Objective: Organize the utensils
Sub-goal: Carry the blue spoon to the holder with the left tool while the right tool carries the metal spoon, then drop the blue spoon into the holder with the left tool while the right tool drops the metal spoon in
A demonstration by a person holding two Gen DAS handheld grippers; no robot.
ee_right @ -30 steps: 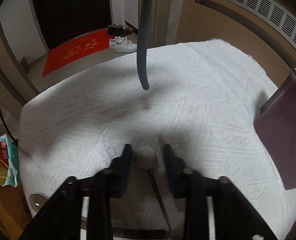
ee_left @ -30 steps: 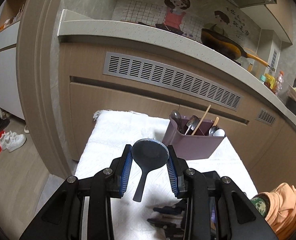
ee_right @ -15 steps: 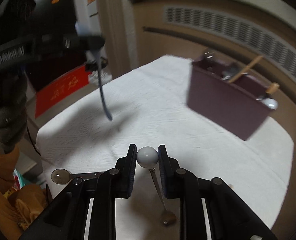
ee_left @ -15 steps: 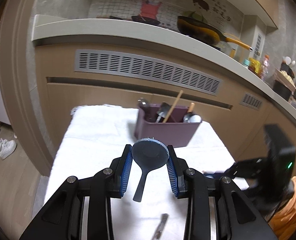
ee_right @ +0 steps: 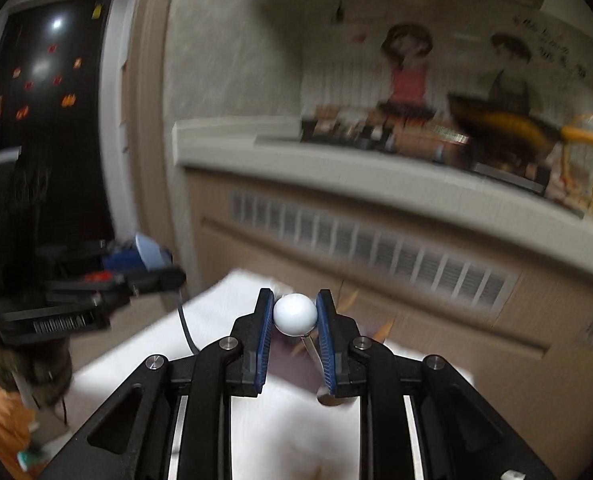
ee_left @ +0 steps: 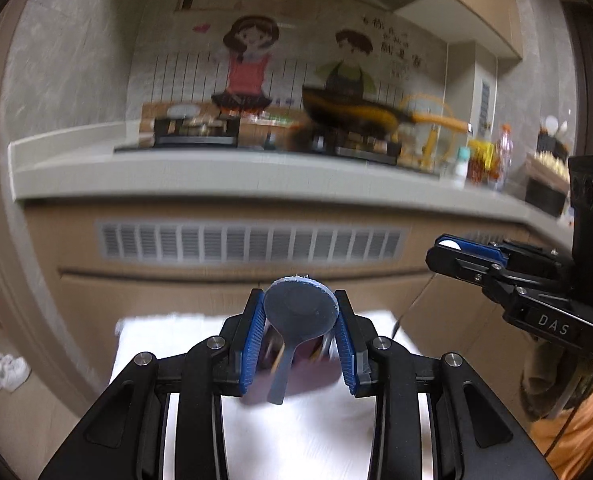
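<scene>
1. The left gripper (ee_left: 299, 344) is clamped on the round bowl of a dark blue spoon (ee_left: 299, 314), its pads pressing both sides; the handle hangs down between the jaws toward the camera.
2. The right gripper (ee_right: 295, 330) is closed on the white ball end of a metal utensil (ee_right: 295, 314), whose thin stem slants down behind the ball. What sits at its lower end is too blurred to tell.
3. Both pieces are off the white cloth of the tabletop (ee_left: 316, 432) and held in the air, so pickup looks done; dropping them in is what remains, by my reading.
4. Just beyond the left gripper, partly hidden by the spoon, lies the purple utensil holder (ee_left: 308, 376). It sits below and just ahead of the spoon, blurred.
5. In the right wrist view the same holder shows only as a dark smear past the jaws.
6. Whether other utensils are still loose on the cloth cannot be seen here.
7. Farther off runs the kitchen counter (ee_left: 216, 184).
</scene>
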